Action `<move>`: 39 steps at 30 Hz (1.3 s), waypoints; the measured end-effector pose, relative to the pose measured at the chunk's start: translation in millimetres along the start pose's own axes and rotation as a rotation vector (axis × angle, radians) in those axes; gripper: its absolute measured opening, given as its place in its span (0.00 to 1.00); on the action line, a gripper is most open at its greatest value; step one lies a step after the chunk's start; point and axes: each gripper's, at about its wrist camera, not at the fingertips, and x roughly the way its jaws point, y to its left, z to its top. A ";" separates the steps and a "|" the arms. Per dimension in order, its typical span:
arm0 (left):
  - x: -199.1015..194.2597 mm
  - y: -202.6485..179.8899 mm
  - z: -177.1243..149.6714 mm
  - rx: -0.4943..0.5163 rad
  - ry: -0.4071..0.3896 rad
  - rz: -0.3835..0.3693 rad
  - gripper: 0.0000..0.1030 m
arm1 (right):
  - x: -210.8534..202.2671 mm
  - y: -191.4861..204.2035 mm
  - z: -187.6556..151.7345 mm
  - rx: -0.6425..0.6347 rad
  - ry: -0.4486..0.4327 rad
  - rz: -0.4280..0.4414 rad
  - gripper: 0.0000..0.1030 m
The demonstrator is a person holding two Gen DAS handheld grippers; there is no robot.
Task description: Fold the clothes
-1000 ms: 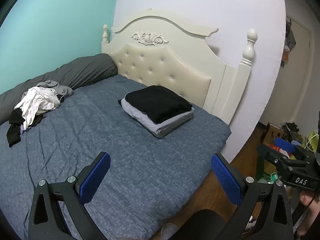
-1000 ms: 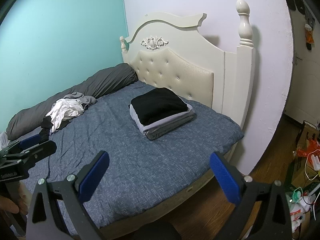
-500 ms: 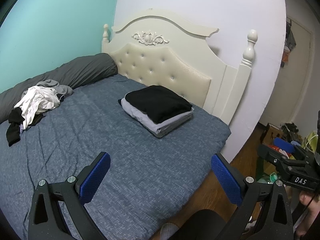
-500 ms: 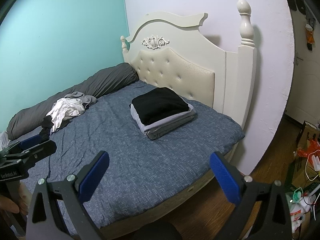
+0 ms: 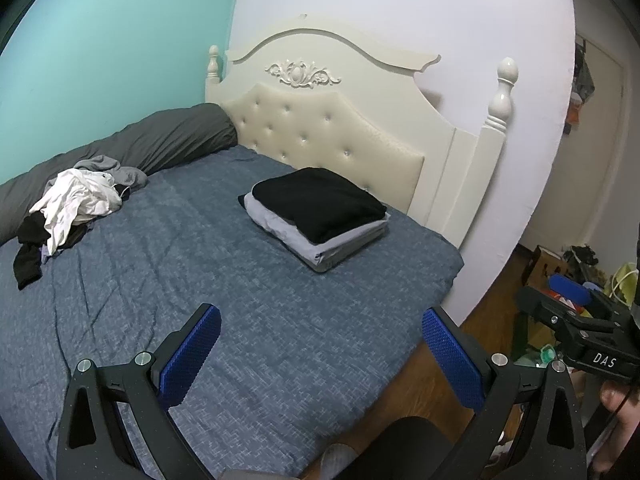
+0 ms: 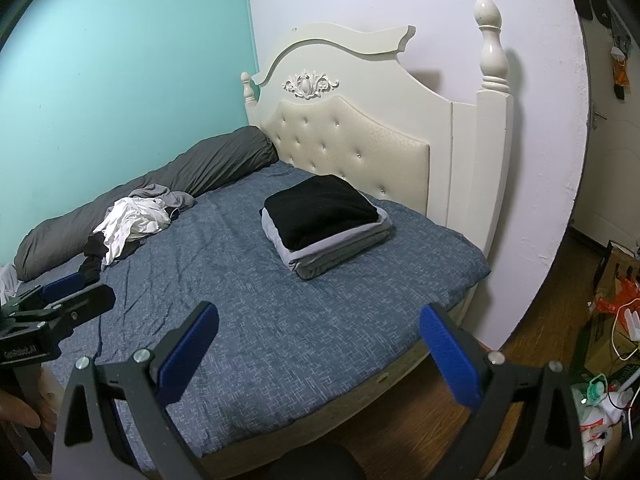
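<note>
Now, your grippers: left gripper and right gripper both spread wide, holding nothing.
Unfolded pile: far left of folded stack.
Risk: you may snag several tangled garments together.

Teal wall left, white wall behind cream headboard (tufted); wood floor.

Both wrist cameras look from near the bed's foot-side edge, angled down toward the cream headboard. The left view sits further left over the mattress, the right view off the corner. Both share the folded stack and crumpled pile.
</note>
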 end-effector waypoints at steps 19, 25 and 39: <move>-0.4 1.4 -2.0 -0.008 -0.004 0.001 0.99 | 0.8 0.4 -0.8 0.001 0.003 0.000 0.98; 0.5 2.0 -2.0 -0.008 -0.004 -0.001 0.99 | 1.2 0.0 -0.7 0.003 0.005 -0.001 0.98; 0.5 1.4 -4.8 -0.015 -0.002 -0.007 0.99 | 2.8 -0.7 -0.4 0.006 0.006 0.002 0.98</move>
